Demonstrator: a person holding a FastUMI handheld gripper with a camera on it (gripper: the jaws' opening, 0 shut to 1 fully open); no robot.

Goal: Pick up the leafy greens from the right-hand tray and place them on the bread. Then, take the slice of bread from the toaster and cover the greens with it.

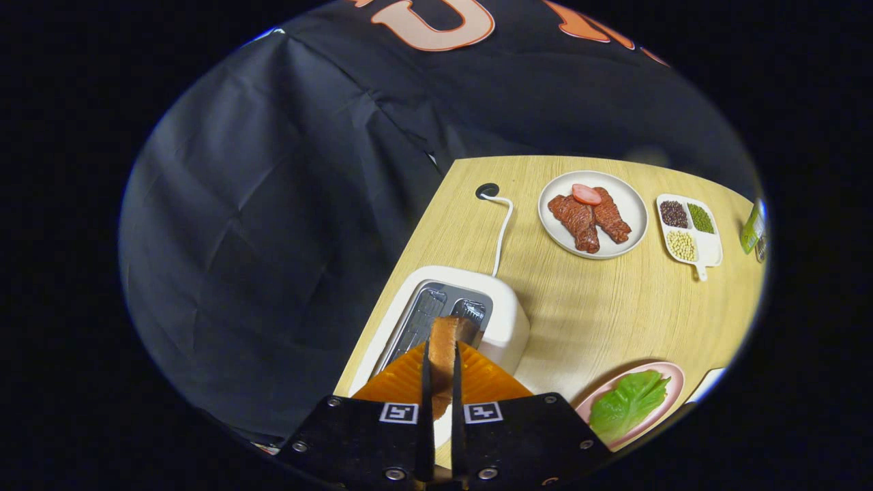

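Note:
My gripper (442, 354) is shut on a slice of bread (445, 348), held edge-on between the two fingers, above the white toaster (508, 320). The toaster's two slots (436, 310) lie just beyond the fingertips. To the right of the fingers sits a pink plate (665, 372) with the leafy greens (627, 402) lying on it. Whatever lies under the greens is hidden.
A white cable (503, 232) runs from the toaster to a hole (487, 191) in the wooden table. Further back stand a white plate with meat slices (592, 215) and a small divided dish of beans (689, 228). The table's left edge runs alongside the toaster.

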